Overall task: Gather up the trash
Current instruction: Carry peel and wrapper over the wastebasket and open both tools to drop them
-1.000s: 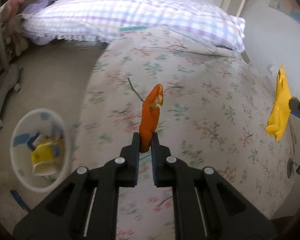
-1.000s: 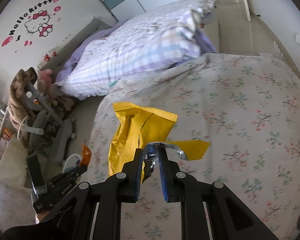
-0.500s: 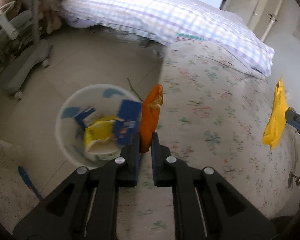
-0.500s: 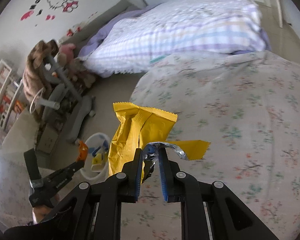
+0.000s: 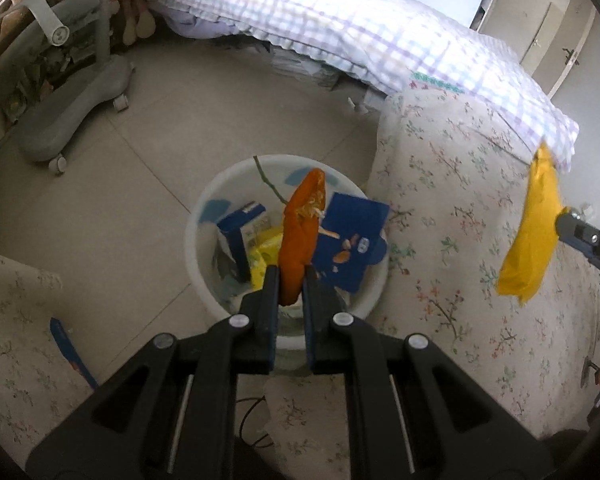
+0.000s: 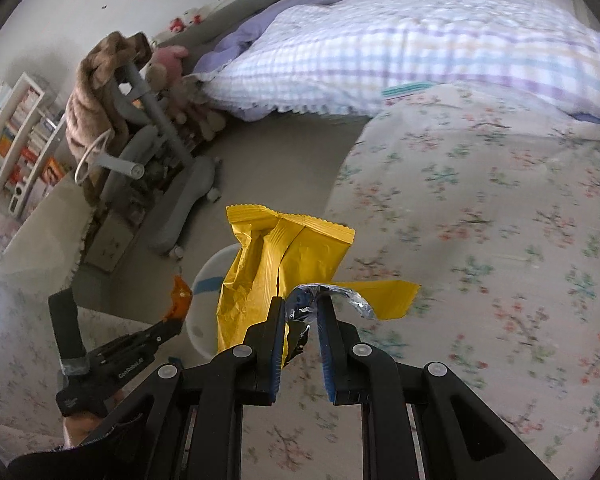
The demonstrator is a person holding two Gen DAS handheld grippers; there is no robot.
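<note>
Left gripper (image 5: 287, 280) pinches an orange wrapper (image 5: 300, 236) directly above the white bin (image 5: 204, 256); right gripper (image 6: 298, 322) clamps a yellow wrapper (image 6: 276, 268), seemingly by its foil edge

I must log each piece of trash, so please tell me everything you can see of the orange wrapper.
The orange wrapper is a long, narrow, crumpled packet, seemingly thin plastic film. Its top end is torn open, with pale scraps showing. It stands nearly upright, its lower end clamped between the fingers of the left hand-held gripper, above the white bin on the floor. Nothing else touches it.
</note>
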